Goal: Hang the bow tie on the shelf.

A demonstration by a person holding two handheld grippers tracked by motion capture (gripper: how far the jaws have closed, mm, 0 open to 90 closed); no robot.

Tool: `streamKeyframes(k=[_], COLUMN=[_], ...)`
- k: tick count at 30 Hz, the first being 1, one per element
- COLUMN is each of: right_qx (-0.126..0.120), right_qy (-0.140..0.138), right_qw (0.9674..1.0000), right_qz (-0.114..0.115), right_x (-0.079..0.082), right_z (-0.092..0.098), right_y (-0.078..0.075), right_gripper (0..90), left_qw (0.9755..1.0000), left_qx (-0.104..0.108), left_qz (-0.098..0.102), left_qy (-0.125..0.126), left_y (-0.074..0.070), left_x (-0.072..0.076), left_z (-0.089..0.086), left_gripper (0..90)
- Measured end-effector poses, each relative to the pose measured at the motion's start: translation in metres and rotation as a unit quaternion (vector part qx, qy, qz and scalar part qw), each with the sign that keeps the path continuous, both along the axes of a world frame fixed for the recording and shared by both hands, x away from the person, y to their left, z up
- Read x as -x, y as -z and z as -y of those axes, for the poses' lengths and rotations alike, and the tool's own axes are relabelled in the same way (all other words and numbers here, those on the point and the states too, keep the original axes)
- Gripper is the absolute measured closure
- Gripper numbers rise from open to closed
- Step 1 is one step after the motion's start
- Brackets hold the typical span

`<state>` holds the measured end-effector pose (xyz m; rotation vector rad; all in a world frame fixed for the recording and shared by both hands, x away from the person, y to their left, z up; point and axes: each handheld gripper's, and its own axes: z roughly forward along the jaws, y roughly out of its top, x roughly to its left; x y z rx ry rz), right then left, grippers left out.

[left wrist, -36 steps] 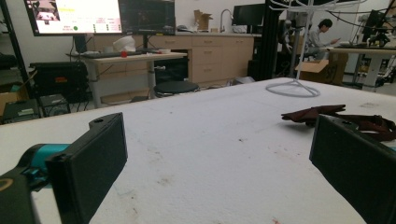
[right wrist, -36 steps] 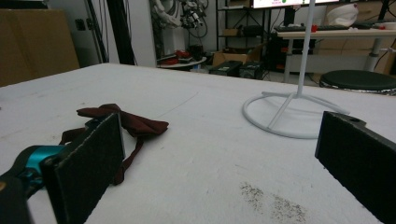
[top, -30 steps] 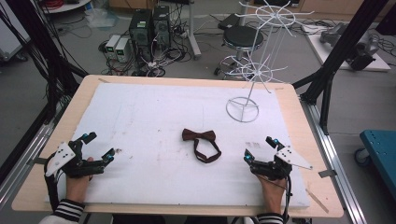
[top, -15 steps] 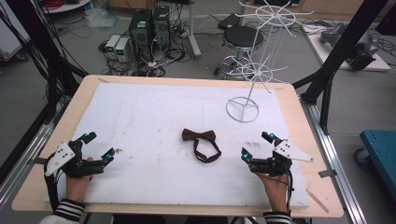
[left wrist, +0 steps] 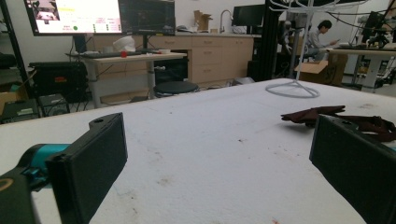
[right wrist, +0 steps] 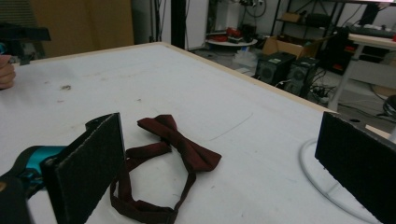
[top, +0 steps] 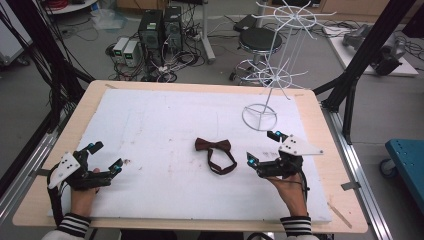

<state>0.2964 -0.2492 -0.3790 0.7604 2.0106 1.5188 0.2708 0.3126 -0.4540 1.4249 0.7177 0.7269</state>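
High view, lower centre of the frame: a dark red bow tie [top: 215, 153] lies flat on the white-covered tabletop [top: 150, 120], its strap looped toward the bottom of the frame, with the right tool [top: 263, 148] just to its right, jaws spread wide and holding nothing. The left tool [top: 106, 157] rests well apart at lower left, likewise wide open and empty, apparently parked out of the way while the right side lines up on the tie. A white wire stand [top: 272, 75] rises at upper right of the pad, its ring base near the right tool, which suggests it is where the tie is meant to hang.

Right gripper view brings out what the overhead frame cannot: the bow tie [right wrist: 180, 142] sits between the two black jaws but farther out, not yet touched, the loop of strap curling toward the lower left jaw and the stand's base ring [right wrist: 322, 186] at lower right. Left gripper view, low across the pad, catches the bow tie [left wrist: 322, 114] at right centre and the wire stand's base [left wrist: 293, 89] beyond, and shows its own jaws gaping over bare white surface
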Motion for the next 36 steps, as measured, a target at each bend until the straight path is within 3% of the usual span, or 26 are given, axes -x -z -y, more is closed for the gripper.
streamKeyframes(k=[5,9,14,17,20,24,28,30,33,36], right_qx=[0.017,0.035,0.062,0.091,0.097,0.126,0.136,0.153,0.162,0.18], right_qy=[-0.023,-0.051,-0.069,-0.086,-0.096,-0.113,-0.12,-0.128,-0.132,-0.136], right_qw=[0.9995,0.9975,0.9947,0.9907,0.9889,0.9828,0.9801,0.9761,0.9742,0.9695], right_qz=[-0.014,-0.035,-0.043,-0.054,-0.057,-0.074,-0.079,-0.085,-0.086,-0.097], right_x=[-0.009,-0.019,-0.029,-0.039,-0.044,-0.056,-0.062,-0.069,-0.073,-0.08], right_z=[-0.01,-0.022,-0.034,-0.046,-0.051,-0.064,-0.07,-0.077,-0.08,-0.086], right_y=[-0.006,-0.009,-0.013,-0.018,-0.019,-0.018,-0.018,-0.019,-0.019,-0.017], right_gripper=[0.8,0.8,0.9,0.8,0.9,0.9,0.9,0.9,0.9,0.9], left_qw=[1.0,1.0,1.0,1.0,1.0,1.0,1.0,1.0,1.0,1.0], left_qx=[0.001,0.002,0.003,0.003,0.004,0.004,0.004,0.004,0.004,0.004], left_qz=[0.0,0.0,-0.001,-0.001,-0.002,-0.002,-0.002,-0.002,-0.002,-0.002], left_qy=[0.0,0.0,-0.001,-0.001,-0.001,0.0,0.0,0.0,-0.001,0.0], left_y=[0.0,0.0,0.0,0.0,0.0,0.0,0.0,0.0,0.0,0.0], left_x=[0.0,0.0,0.0,0.0,0.0,0.0,0.0,0.0,0.0,0.0], left_z=[0.0,0.0,0.0,0.0,0.0,0.0,0.0,0.0,0.0,0.0], left_gripper=[4.5,4.5,4.5,4.5,4.5,4.5,4.5,4.5,4.5,4.5])
